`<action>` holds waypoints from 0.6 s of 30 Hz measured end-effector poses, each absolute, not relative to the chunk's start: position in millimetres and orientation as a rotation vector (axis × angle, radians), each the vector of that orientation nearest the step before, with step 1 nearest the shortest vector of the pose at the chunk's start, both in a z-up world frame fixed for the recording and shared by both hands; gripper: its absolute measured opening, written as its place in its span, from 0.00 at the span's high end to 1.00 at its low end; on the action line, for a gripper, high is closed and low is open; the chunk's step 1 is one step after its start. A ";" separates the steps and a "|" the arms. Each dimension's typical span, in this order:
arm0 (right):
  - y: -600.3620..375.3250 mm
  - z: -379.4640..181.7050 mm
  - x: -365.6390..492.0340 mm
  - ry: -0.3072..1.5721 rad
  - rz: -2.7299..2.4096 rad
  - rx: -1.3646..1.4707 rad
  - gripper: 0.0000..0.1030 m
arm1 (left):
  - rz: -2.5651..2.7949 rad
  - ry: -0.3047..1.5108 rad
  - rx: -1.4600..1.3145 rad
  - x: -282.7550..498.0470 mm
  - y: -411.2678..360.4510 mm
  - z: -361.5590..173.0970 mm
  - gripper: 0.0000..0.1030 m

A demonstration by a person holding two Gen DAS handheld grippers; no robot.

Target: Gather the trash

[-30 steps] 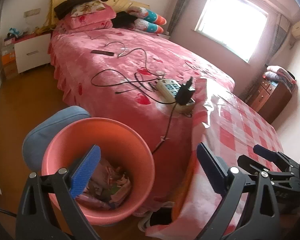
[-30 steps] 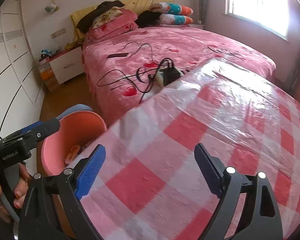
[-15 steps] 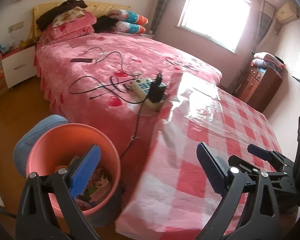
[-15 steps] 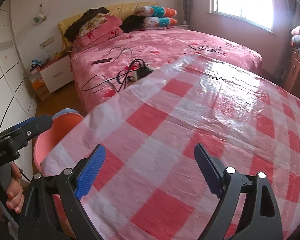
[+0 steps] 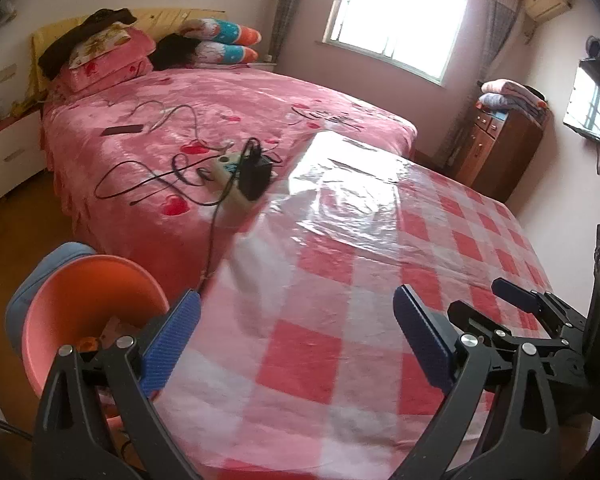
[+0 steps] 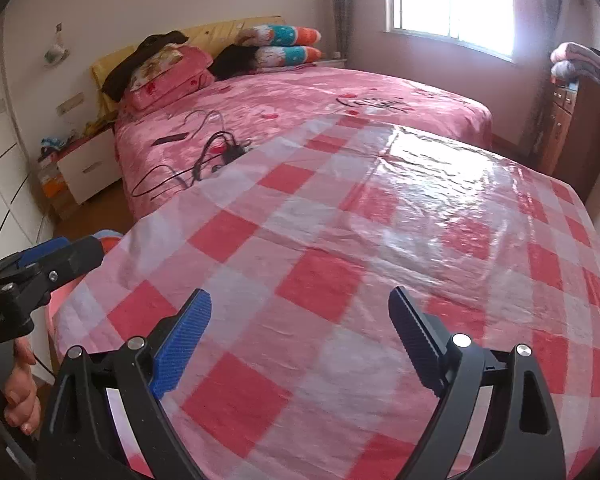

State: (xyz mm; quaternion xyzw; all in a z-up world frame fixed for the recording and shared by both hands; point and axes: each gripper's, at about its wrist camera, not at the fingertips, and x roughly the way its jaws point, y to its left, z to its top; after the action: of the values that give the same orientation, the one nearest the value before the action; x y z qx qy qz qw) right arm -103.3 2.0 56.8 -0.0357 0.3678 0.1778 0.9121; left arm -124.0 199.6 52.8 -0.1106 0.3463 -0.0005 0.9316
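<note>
The left gripper [image 5: 296, 328] and right gripper [image 6: 300, 328] hang released, empty, over the checkered tablecloth [image 5: 340, 280]. At the left wrist view's lower left, the pink trash bin [image 5: 80, 304] stands upright, mouth up, holding scraps.

- Desk [image 6: 380, 264]: glossy, crinkled plastic sheet over checked cloth.
- Bed [image 5: 228, 112]: soft, plush pink fabric with a slight sheen.
- Bin [image 5: 80, 292]: smooth matt plastic.
- Left claw [image 5: 296, 344] pads [image 5: 172, 340]: ribbed blue plastic; black matt frame.
- Cabinet [image 5: 496, 152]: polished wood.
</note>
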 end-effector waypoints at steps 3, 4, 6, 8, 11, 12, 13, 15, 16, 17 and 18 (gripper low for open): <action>-10.3 56.2 -101.3 0.758 0.346 -0.055 0.13 | -0.012 0.706 -0.207 -120.9 187.1 55.0 0.06; -15.3 56.5 -101.0 0.756 0.341 -0.047 0.13 | -0.016 0.707 -0.201 -119.7 182.5 55.3 0.06; -23.0 57.0 -100.6 0.750 0.328 -0.043 0.13 | -0.023 0.709 -0.195 -117.7 174.4 55.8 0.06; -31.7 57.6 -100.0 0.742 0.306 -0.043 0.13 | -0.032 0.711 -0.188 -115.5 167.1 56.4 0.06; -47.5 58.1 -99.3 0.733 0.278 -0.030 0.13 | -0.041 0.712 -0.174 -110.8 156.0 57.0 0.06; -52.5 58.5 -99.2 0.730 0.266 -0.026 0.13 | -0.045 0.712 -0.170 -109.2 151.9 57.1 0.06; -58.8 58.9 -98.3 0.727 0.251 -0.022 0.13 | -0.048 0.711 -0.166 -107.8 147.4 57.2 0.06; -69.9 59.3 -96.5 0.723 0.231 -0.006 0.13 | -0.053 0.711 -0.158 -105.3 140.3 57.5 0.06; -76.9 60.0 -96.0 0.720 0.220 0.006 0.13 | -0.057 0.712 -0.153 -103.3 135.3 57.6 0.06; -83.7 61.0 -95.7 0.716 0.208 0.014 0.13 | -0.059 0.713 -0.150 -101.4 131.5 57.7 0.06; -88.4 61.6 -95.3 0.712 0.199 0.017 0.13 | -0.062 0.713 -0.146 -99.7 126.2 57.9 0.06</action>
State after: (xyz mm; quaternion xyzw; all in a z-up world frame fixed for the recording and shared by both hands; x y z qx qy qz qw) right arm -95.3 -88.4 61.6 0.0083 0.3480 0.0970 0.9324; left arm -99.7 126.2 57.9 -0.0715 0.3485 -0.0305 0.9341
